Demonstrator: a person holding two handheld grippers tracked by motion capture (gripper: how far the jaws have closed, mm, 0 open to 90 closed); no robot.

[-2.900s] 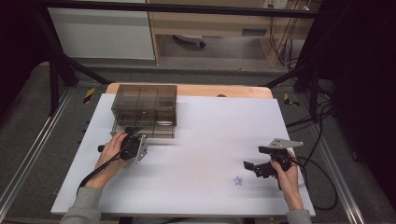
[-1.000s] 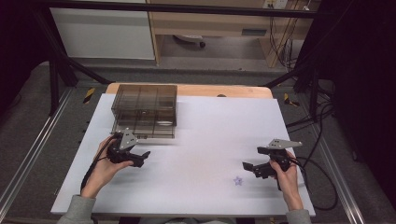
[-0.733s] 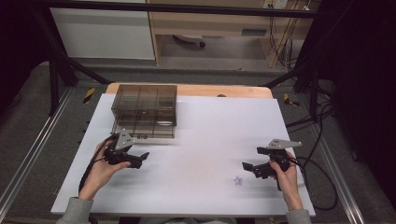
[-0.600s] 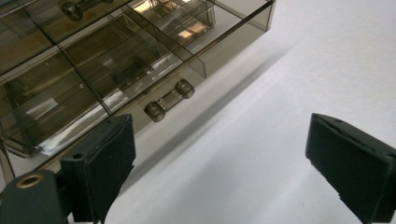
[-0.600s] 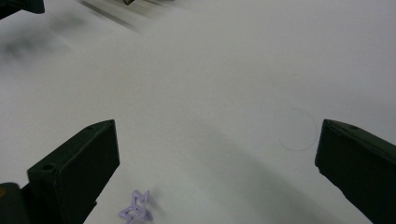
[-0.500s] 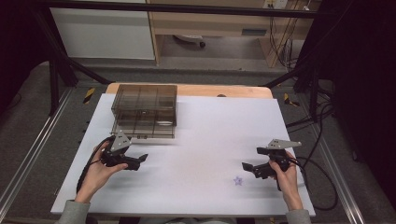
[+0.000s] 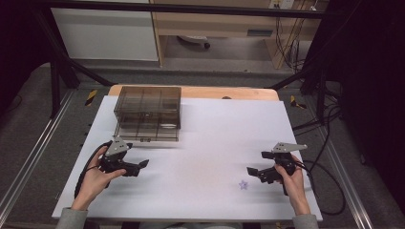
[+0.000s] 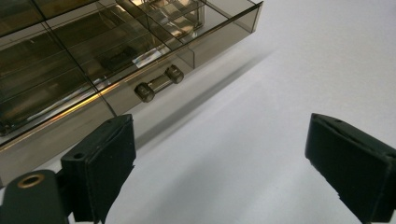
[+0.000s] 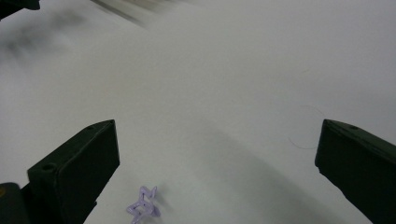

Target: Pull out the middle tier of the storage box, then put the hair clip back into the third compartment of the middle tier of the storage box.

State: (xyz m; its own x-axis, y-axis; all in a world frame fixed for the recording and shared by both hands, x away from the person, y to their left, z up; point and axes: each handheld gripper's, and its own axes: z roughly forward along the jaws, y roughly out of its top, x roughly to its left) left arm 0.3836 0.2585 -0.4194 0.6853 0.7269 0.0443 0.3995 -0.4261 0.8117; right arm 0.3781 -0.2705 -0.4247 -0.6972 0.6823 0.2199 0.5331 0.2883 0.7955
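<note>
Now the left gripper [image 7: 141,164], jaws spread and empty, has backed off the drawer box [image 7: 147,113].

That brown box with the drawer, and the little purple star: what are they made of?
The box looks like smoke-tinted clear plastic, glossy: you see its dividers through the walls, and it throws bright reflections. Its drawer knob seems shiny metal, though chromed plastic is possible. The star looks like thin matte plastic, an open outline; too small to be sure.

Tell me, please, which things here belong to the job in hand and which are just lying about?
In the job: smoked drawer box, its pulled-out drawer, purple star, left gripper, right gripper.
Lying about: cables beside the table, yellow-black tape on the floor.
</note>
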